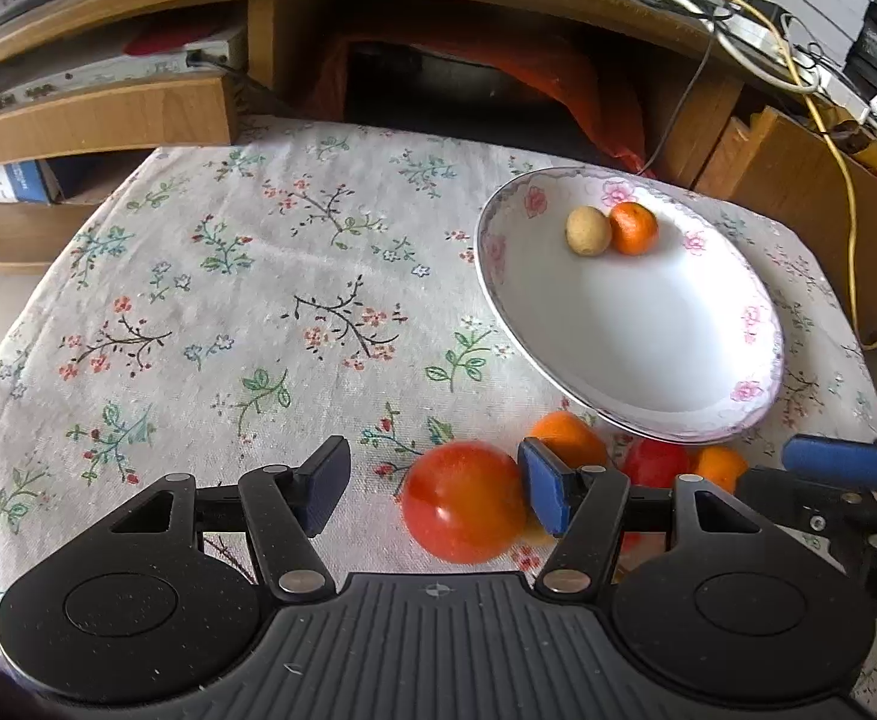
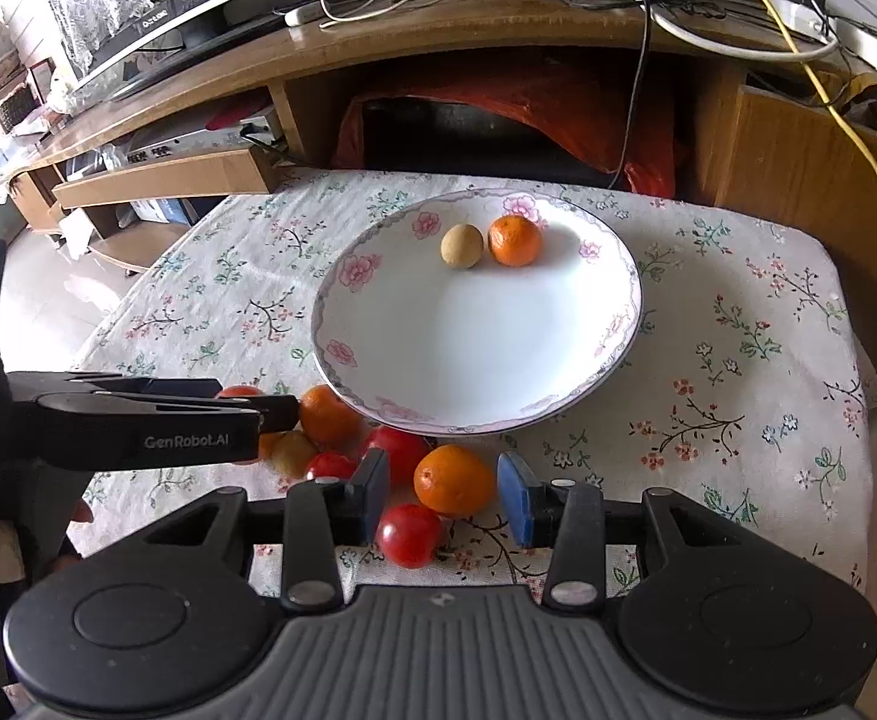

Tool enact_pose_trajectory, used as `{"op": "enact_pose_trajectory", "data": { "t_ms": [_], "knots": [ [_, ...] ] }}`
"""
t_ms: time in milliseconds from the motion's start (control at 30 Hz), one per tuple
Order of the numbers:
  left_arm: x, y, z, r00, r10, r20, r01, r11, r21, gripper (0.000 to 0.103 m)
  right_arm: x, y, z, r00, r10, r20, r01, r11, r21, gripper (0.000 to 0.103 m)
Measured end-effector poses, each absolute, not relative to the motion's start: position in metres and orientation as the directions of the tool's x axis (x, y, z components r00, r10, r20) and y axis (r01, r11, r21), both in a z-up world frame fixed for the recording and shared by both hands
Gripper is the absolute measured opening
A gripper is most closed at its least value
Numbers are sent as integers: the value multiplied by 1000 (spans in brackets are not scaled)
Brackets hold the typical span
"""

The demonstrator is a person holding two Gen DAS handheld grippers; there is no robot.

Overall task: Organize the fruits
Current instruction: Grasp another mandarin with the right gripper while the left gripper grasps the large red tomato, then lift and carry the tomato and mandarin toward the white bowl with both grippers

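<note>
Red tomato [image 1: 465, 501] beside open left fingers [image 1: 543, 495], plate [image 2: 378, 324] near — right fingers [image 2: 513, 507] open

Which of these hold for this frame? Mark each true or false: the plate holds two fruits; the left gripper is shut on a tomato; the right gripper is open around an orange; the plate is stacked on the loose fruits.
1. The plate holds two fruits. True: a mandarin and a small tan fruit.
2. The left gripper is shut on a tomato. False: its jaws are open, with the tomato between them.
3. The right gripper is open around an orange. True.
4. The plate is stacked on the loose fruits. False: it sits on the tablecloth beside them.
</note>
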State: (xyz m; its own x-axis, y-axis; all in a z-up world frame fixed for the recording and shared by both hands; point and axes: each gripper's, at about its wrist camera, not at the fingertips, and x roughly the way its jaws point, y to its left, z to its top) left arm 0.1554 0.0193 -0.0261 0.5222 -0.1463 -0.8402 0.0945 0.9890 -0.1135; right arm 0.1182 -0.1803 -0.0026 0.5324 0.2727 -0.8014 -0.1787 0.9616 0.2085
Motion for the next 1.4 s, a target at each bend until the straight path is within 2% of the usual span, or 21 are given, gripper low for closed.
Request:
{"op": "enact_pose_trajectory", "data": {
  "t_ms": [200, 333, 400, 767, 1067, 1267, 1400],
  "knots": [
    [151, 12, -29, 524, -125, -843, 123, 990, -70, 66, 121, -184, -4, 532, 272, -802, -160, 962, 220, 41],
    [145, 12, -28, 520, -130, -844, 145, 987, -63, 53, 122, -186, -4, 534, 277, -799, -149, 961, 234, 41],
    [144, 12, -28, 522, -131, -843, 145, 987, -63, 50, 122, -188, -4, 532, 279, -799, -137, 960, 244, 41],
    [138, 13, -25, 509, -150, -848, 168, 983, -73, 49, 129, -192, -10, 508, 308, -804, -97, 948, 302, 41],
    [138, 13, -26, 501, -162, -850, 167, 982, -88, 49, 139, -183, -26, 469, 297, -832, -93, 953, 288, 41],
    [140, 10, -29, 504, -164, -848, 177, 981, -84, 54, 141, -184, -28, 468, 308, -828, -101, 950, 296, 41],
    [138, 9, -29, 503, -161, -849, 189, 979, -73, 53, 140, -187, -29, 455, 315, -833, -109, 948, 298, 36]
  ]
}}
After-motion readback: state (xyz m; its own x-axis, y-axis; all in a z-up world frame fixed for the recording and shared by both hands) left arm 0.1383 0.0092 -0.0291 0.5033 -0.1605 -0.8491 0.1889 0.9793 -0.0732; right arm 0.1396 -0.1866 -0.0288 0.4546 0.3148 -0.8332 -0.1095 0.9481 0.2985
